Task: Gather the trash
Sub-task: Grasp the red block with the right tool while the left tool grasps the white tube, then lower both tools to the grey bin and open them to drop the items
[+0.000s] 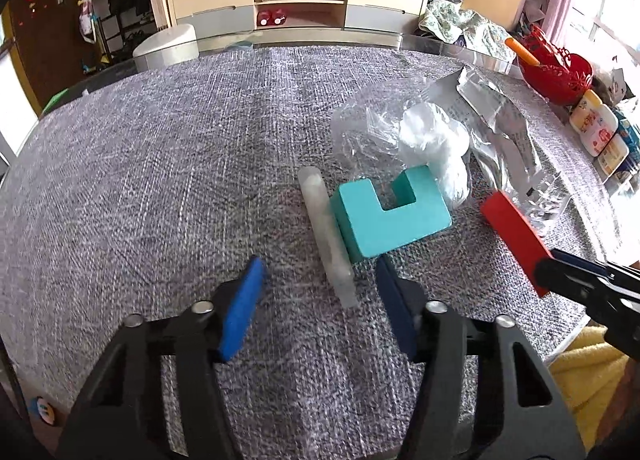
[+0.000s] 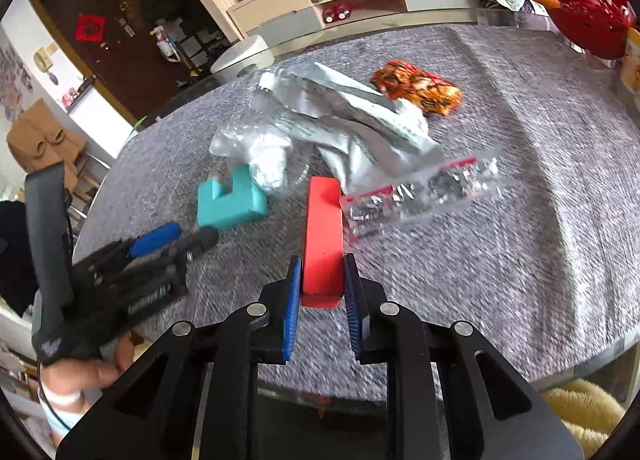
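My left gripper [image 1: 320, 280] is open and empty just in front of a translucent white stick [image 1: 328, 236] and a teal U-shaped block [image 1: 388, 216] on the grey cloth. My right gripper [image 2: 322, 280] is shut on a red block [image 2: 323, 236] and holds it above the table; the block also shows in the left wrist view [image 1: 516, 232]. Trash lies beyond: a clear plastic bag with white tissue [image 1: 420, 136], a silver foil wrapper [image 2: 360, 120], a clear red-striped wrapper [image 2: 424, 192] and an orange snack packet [image 2: 416, 88].
A red basket [image 1: 560, 72] and bottles [image 1: 596, 128] stand at the table's right edge. A yellow towel [image 1: 588, 376] lies below the near right edge. A cabinet [image 1: 296, 8] stands beyond the table. The left gripper shows in the right wrist view [image 2: 176, 240].
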{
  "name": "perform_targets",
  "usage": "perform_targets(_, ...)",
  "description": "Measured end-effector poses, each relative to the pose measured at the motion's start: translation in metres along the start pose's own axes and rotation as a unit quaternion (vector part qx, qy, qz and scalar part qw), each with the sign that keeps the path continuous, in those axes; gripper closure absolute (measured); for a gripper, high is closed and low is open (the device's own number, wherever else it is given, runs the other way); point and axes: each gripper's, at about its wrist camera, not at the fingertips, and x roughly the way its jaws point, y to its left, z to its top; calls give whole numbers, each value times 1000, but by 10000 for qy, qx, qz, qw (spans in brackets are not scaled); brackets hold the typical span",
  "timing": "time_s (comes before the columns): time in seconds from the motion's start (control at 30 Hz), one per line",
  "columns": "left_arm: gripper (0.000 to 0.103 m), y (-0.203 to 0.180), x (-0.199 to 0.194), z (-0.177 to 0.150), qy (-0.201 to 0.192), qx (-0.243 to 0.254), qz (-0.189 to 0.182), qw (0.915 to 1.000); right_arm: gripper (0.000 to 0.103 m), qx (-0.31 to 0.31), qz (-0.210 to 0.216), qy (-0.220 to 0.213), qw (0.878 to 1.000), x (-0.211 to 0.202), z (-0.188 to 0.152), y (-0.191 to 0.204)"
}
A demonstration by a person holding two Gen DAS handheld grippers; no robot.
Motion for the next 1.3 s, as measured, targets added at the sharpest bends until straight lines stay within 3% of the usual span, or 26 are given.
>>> perform_targets(0.03,59,0,1,0,-22,34,64,10000,81,5,-18,15,10000,0,-1,-2)
perform_targets(0.17,90,5,0,2,-75,13,243,9997,82,24,-69,43,10000,0,-5,-5)
perform_targets(0.2,91,8,-1,1,-57,-34,167,9998,82,14,-75,39,10000,-2,-7,-6)
perform_targets(0.53,92,3,-28,-17,-92,-37,-30,9999,82,-157,49,-62,9998,-26,-16,6)
perform_targets(0.83,92,-12,-83,-45,-300,14,-110,9995,82,-261,84,-244,9993,-65,-38,19)
perform_targets(1.07,92,-26,-132,-79,-439,55,-237,9987,82,-337,-30,-332,9989,-94,-64,27)
perform_targets(1.3,92,-36,-154,-122,-330,93,-374,9987,82,-420,-175,-157,9988,-100,-98,28)
